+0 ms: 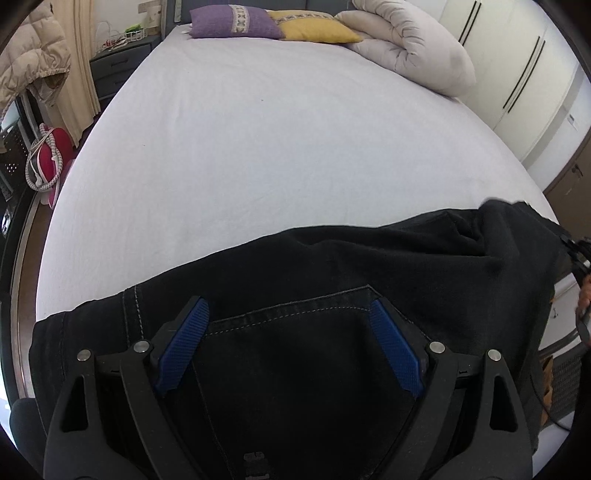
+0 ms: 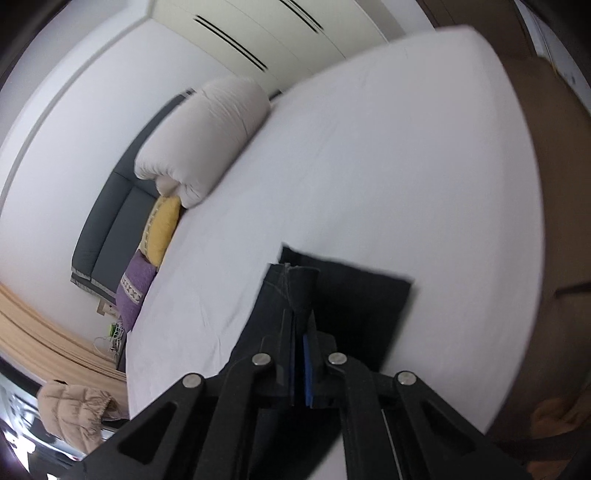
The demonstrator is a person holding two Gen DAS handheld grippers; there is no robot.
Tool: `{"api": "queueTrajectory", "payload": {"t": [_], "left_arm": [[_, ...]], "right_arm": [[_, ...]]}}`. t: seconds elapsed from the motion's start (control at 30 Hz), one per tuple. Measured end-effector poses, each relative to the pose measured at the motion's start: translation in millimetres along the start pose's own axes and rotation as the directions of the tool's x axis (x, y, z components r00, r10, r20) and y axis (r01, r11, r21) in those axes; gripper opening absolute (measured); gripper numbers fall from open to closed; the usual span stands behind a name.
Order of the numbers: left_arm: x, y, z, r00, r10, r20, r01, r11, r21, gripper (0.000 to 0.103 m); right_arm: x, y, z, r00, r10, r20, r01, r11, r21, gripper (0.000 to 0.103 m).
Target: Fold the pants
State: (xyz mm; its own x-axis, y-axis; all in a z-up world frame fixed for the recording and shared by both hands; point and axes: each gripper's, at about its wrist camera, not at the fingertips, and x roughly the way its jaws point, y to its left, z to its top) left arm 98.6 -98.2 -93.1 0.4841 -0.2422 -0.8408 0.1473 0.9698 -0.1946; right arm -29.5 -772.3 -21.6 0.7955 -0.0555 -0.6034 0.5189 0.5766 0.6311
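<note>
Black denim pants lie across the near edge of the white bed, with a back pocket and pale stitching facing up. My left gripper stands open just above the pocket, one blue pad at each side of it, pressing on nothing. At the far right of that view the cloth is bunched and lifted. In the right wrist view my right gripper is shut on a raised fold of the pants, held off the sheet, with more dark cloth hanging behind it.
A purple pillow, a yellow pillow and a rolled white duvet lie at the head of the bed. White wardrobe doors stand to the right. A dark nightstand and a pink bag sit left of the bed.
</note>
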Motion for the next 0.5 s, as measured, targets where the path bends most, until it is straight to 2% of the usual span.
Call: {"api": "queueTrajectory", "payload": {"t": [0.13,0.2,0.23,0.3,0.33,0.4,0.43,0.47,0.5], "left_arm": [[-6.8,-6.9,-1.5,0.999,-0.029,0.018,0.029,0.999,-0.016,0.089],[-9.0,-11.1,-3.9,1.000,-0.024,0.018,0.024,1.000,-0.009,0.089],[-9.0,-13.0,-6.0,1.000,-0.021,0.015,0.021,1.000,-0.009,0.089],[-9.7,-11.6,-9.2,1.000,-0.018,0.009,0.018,1.000,-0.012,0.089],[-10.2,-11.3,-10.6,1.000,-0.012,0.008,0.012,1.000,-0.011,0.089],[-10.3,-8.5,-14.3,1.000,0.007,0.010,-0.007,1.000,-0.025,0.089],[-9.1,-7.1,-14.8,1.000,0.012,0.007,-0.011,0.999,-0.032,0.089],[-6.9,-4.8,-15.9,1.000,0.016,-0.001,-0.016,0.999,-0.044,0.089],[-6.6,-4.0,-16.7,1.000,0.012,0.000,-0.012,0.999,-0.047,0.089]], "right_arm": [[-10.0,-12.9,15.8,1.000,0.001,-0.002,-0.001,1.000,0.003,0.004],[10.3,-26.7,20.2,0.997,-0.007,-0.077,0.008,1.000,0.017,0.005],[31.6,-37.6,20.2,0.988,-0.035,-0.154,0.039,0.999,0.023,0.006],[54.1,-53.5,16.2,0.964,-0.096,-0.248,0.098,0.995,-0.001,0.007],[50.6,-56.0,15.3,0.969,-0.073,-0.234,0.080,0.997,0.019,0.009],[33.1,-56.0,14.1,0.982,-0.025,-0.187,0.037,0.997,0.061,0.043],[25.2,-55.4,13.4,0.986,-0.025,-0.162,0.036,0.997,0.063,0.077],[16.2,-55.0,12.9,0.991,-0.027,-0.130,0.035,0.997,0.062,0.089],[3.5,-54.4,13.0,0.995,-0.030,-0.093,0.035,0.998,0.052,0.089]]}}
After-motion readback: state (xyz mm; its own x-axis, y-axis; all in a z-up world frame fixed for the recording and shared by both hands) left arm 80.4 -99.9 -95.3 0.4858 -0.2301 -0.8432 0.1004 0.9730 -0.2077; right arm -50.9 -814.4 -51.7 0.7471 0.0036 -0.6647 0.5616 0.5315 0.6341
